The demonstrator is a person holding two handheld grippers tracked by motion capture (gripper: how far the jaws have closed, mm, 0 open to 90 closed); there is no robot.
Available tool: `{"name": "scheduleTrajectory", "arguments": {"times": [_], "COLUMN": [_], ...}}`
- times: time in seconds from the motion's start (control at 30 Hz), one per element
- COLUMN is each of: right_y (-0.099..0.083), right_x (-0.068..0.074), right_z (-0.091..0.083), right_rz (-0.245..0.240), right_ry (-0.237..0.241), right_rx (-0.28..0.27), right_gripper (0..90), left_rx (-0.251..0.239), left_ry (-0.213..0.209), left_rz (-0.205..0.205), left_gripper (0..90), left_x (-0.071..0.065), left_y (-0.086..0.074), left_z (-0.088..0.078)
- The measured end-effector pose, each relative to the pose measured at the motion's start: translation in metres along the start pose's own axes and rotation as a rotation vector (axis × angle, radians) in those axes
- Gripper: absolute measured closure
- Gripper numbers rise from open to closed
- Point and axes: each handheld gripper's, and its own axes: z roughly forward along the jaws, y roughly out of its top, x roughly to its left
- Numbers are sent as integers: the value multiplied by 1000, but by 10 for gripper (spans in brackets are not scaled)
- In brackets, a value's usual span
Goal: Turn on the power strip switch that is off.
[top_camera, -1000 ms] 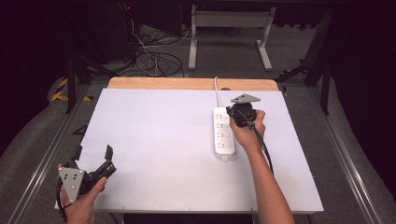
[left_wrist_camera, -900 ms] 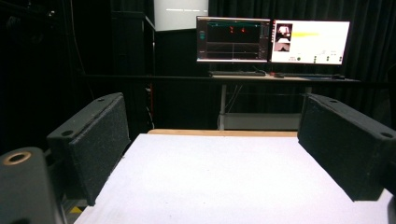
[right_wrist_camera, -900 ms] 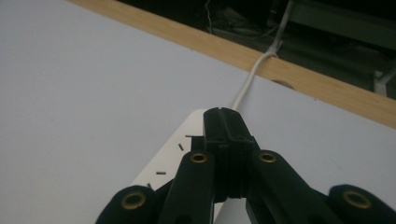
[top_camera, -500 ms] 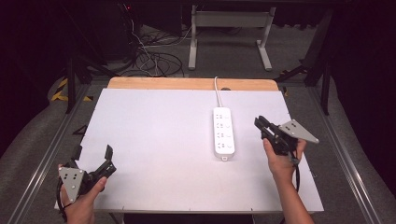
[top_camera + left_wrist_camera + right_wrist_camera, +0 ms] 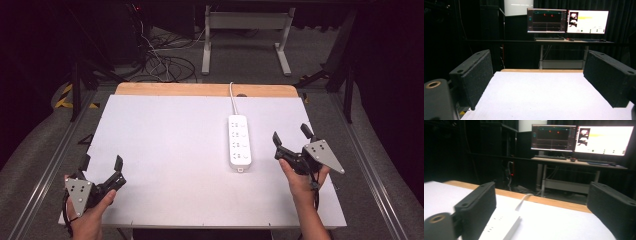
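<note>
A white power strip [image 5: 239, 145] lies on the white tabletop [image 5: 170, 150], right of centre, with its cable [image 5: 232, 97] running off the back edge. My right gripper [image 5: 290, 133] hovers just right of the strip, apart from it. Its jaws have just been opening and stand open with nothing between them. In the right gripper view the strip [image 5: 499, 227] lies low on the left, beside the left jaw, and the right gripper [image 5: 544, 212] is open. My left gripper [image 5: 102, 161] rests at the front left corner, open and empty; it [image 5: 539, 82] faces bare tabletop.
A wooden strip [image 5: 200, 90] borders the table's back edge. Metal rails [image 5: 45, 165] run along both sides. Loose cables [image 5: 165, 65] lie on the floor behind, and a desk frame [image 5: 245, 30] stands there. Two lit monitors [image 5: 567, 21] sit on a desk beyond.
The right gripper left the top of the power strip, swung right and toward the front edge, and its jaws opened. The left gripper stayed still.
</note>
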Motion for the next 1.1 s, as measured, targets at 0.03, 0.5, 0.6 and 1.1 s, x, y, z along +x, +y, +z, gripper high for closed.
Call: {"name": "scheduleTrajectory", "arguments": {"times": [0.03,0.5,0.6,1.1], "right_y": [-1,-15,-16,-19], "right_x": [0,7,7,6], "right_z": [1,7,6,4], "right_rz": [-3,-72,-50,-29], "right_ry": [-11,-40,-35,-17], "right_rx": [5,14,15,6], "right_gripper": [82,74,74,64], "left_rx": [1,1,0,4], "left_ry": [-1,-11,-17,-22], "left_rz": [-1,-1,0,-2], "left_gripper": [94,94,95,94], "left_x": [0,-2,-4,-4], "left_y": [0,0,0,0], "left_z": [0,2,3,4]}}
